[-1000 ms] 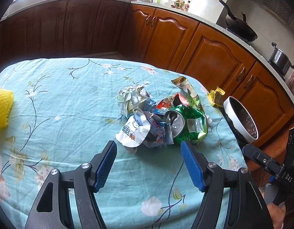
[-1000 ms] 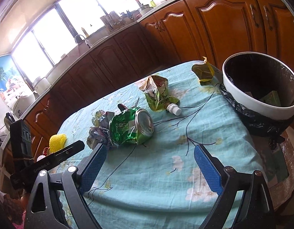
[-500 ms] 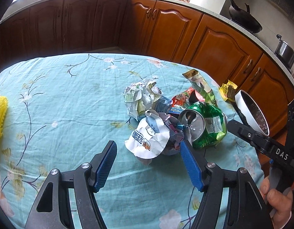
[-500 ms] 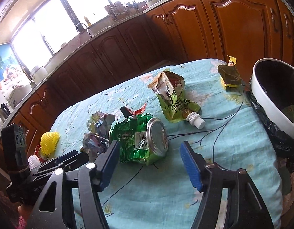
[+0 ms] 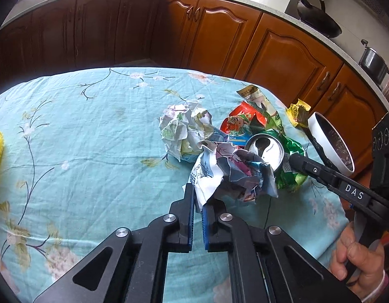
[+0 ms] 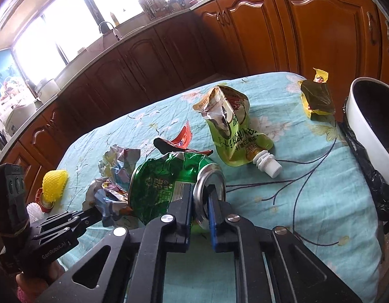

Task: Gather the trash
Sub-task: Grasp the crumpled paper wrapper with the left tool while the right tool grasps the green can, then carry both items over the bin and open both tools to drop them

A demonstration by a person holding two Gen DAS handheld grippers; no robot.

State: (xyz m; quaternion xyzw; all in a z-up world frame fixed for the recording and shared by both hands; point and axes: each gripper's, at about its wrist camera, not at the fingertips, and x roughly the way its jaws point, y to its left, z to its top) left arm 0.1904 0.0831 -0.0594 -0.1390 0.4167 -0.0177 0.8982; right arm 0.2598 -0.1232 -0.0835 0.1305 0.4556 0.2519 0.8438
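Observation:
Trash lies in a pile on the floral blue tablecloth (image 5: 81,151). My left gripper (image 5: 198,199) is shut on a crumpled paper wad (image 5: 234,174), pinching its white near edge. My right gripper (image 6: 200,197) is shut on the rim of a crushed green can (image 6: 164,184); the can also shows in the left wrist view (image 5: 270,151). A second crumpled paper ball (image 5: 184,128) lies behind the wad. A green spouted drink pouch (image 6: 232,128), a red wrapper (image 6: 182,136) and a yellow wrapper (image 6: 316,96) lie further back.
A white bin with a black liner (image 6: 366,131) stands off the table's right edge. A yellow foam net (image 6: 54,181) lies at the table's left end. Wooden kitchen cabinets (image 5: 219,38) run behind the table.
Both grippers moved forward into the pile and closed: the left on the crumpled paper wad, the right on the green can's rim. Both were open one second ago.

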